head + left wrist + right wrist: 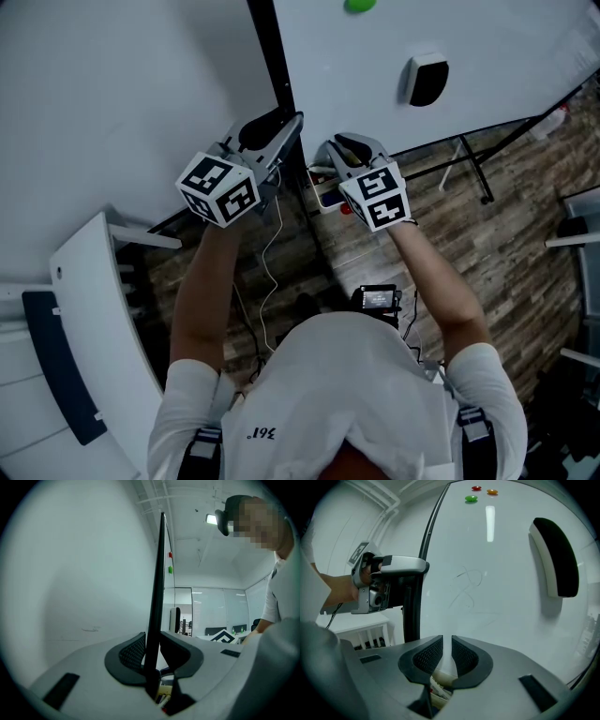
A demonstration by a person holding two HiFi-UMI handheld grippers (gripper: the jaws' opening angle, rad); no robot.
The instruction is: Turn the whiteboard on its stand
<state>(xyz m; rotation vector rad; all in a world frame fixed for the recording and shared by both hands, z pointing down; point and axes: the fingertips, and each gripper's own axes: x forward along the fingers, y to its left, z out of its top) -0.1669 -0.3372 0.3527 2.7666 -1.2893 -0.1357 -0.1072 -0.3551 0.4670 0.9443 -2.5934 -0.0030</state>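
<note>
The large white whiteboard (506, 56) on its black tubular stand (473, 164) stands directly ahead of both grippers, its writing face spreading to the right of the left one. Its black frame edge (158, 588) runs as one long straight line up and away from my left gripper (151, 654). This edge passes between the two jaws, which are closed on it from either side. My right gripper (450, 651) sits just to the right of the left one, pointed at the board face near its lower rim. Its jaws are nearly together, leaving a narrow slit with a pale sliver in it, and I cannot tell whether they pinch anything. A pen tray (438, 686) holding small items lies just below these jaws. Ahead and to the right of them a black-and-white eraser (555, 557) sits on the face, with green, red and orange round magnets (471, 498) high above. In my judgement the left gripper is the working hold, and the turn depends on carrying the gripped edge across its long axis. The pivot itself is not visible. The stand's legs spread below and to the right over wood-plank floor (525, 244). White furniture (94, 300) stands below and left of the left gripper, so that side has less room.
</note>
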